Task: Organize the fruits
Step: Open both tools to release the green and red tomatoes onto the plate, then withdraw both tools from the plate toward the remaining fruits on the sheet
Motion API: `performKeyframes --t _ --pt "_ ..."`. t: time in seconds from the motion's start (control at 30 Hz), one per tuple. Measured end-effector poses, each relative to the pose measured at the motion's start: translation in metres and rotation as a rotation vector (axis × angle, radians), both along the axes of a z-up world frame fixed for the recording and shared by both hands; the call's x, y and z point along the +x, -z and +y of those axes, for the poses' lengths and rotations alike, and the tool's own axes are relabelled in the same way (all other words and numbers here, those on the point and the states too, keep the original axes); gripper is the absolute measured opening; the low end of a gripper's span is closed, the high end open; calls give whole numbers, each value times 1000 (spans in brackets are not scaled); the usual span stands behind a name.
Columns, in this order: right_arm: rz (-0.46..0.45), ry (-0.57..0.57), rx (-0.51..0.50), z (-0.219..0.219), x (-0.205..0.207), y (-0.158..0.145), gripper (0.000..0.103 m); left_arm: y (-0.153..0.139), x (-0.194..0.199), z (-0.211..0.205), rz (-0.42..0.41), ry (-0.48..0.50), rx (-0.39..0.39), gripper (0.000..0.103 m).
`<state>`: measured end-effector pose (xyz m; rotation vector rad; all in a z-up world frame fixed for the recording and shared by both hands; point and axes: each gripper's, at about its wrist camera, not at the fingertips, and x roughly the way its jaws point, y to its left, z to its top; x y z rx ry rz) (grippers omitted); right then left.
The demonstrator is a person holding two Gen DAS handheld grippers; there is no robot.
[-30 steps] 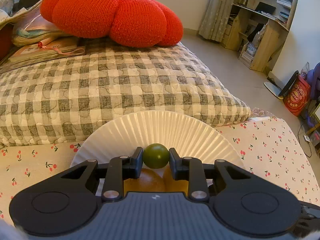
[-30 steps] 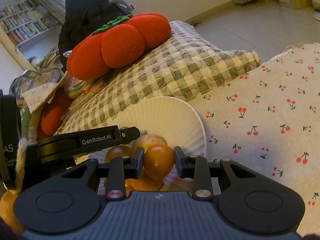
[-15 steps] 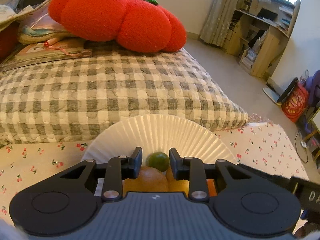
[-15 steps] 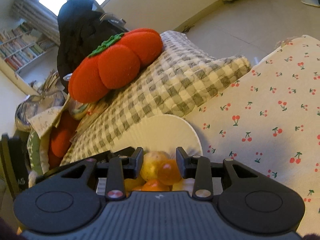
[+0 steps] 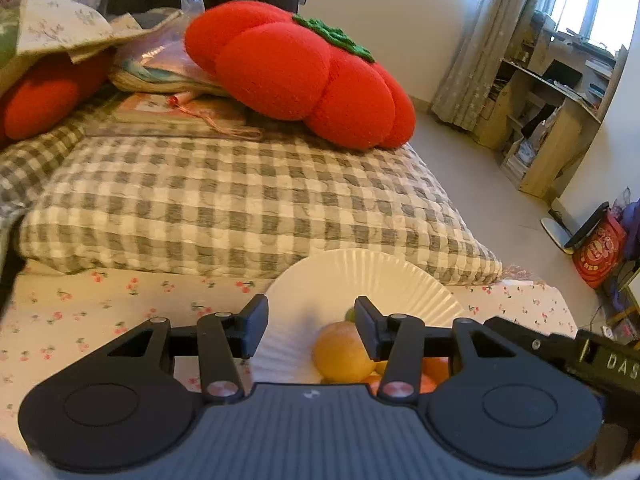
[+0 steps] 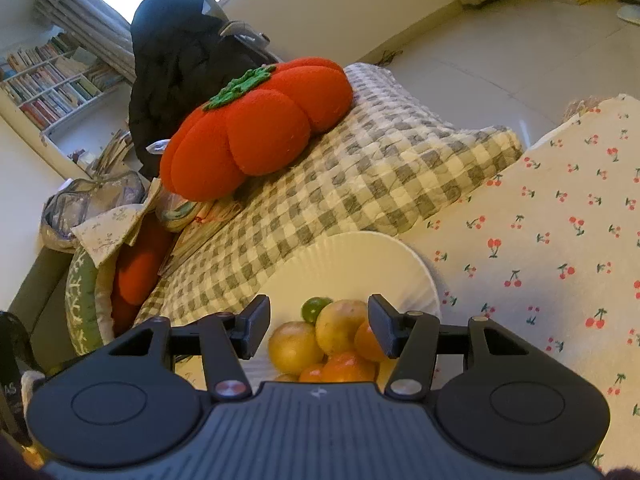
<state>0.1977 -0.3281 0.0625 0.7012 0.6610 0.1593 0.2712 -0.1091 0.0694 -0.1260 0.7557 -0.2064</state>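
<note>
A white paper plate (image 5: 360, 276) (image 6: 352, 264) lies on the cherry-print sheet and holds a pile of fruit. In the right wrist view the pile shows a small green lime (image 6: 314, 307), two yellow fruits (image 6: 340, 326) and several orange ones (image 6: 348, 366). In the left wrist view a yellow-orange fruit (image 5: 342, 350) shows, with the lime (image 5: 351, 314) behind it. My left gripper (image 5: 311, 326) hovers above the plate, jaws opening, nothing pressed between them. My right gripper (image 6: 318, 330) hangs over the pile, jaws opening too, holding nothing. Its black arm (image 5: 568, 350) shows at the right of the left wrist view.
A grey checked quilt (image 5: 240, 208) lies just behind the plate, with a big red tomato cushion (image 5: 304, 76) on it. Folded bedding and another red cushion (image 5: 36, 96) sit at far left. Floor, a wooden desk (image 5: 560, 112) and a red bag (image 5: 598, 248) are at right.
Both grippers let go of their fruit, the left its lime and the right its orange fruit, which now lie on the plate. Both jaws opened and both grippers rose and drew back.
</note>
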Motion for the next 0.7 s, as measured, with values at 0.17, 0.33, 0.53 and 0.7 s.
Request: performKeyframes --t 0.17,0.33,0.53,0.7 --pt "-6 -61 -28 19 -3 -10 57 -8 -14 17 -12 -20 31 54" --pt "-31 -152 -94 52 -11 -26 65 -14 -30 41 -26 -55 55 61" --pt "-36 -260 -196 92 -22 -35 71 -13 -55 70 -12 -102 46 66" --pt "-22 -310 -257 108 -36 -33 81 -8 -81 81 -9 -120 85 74"
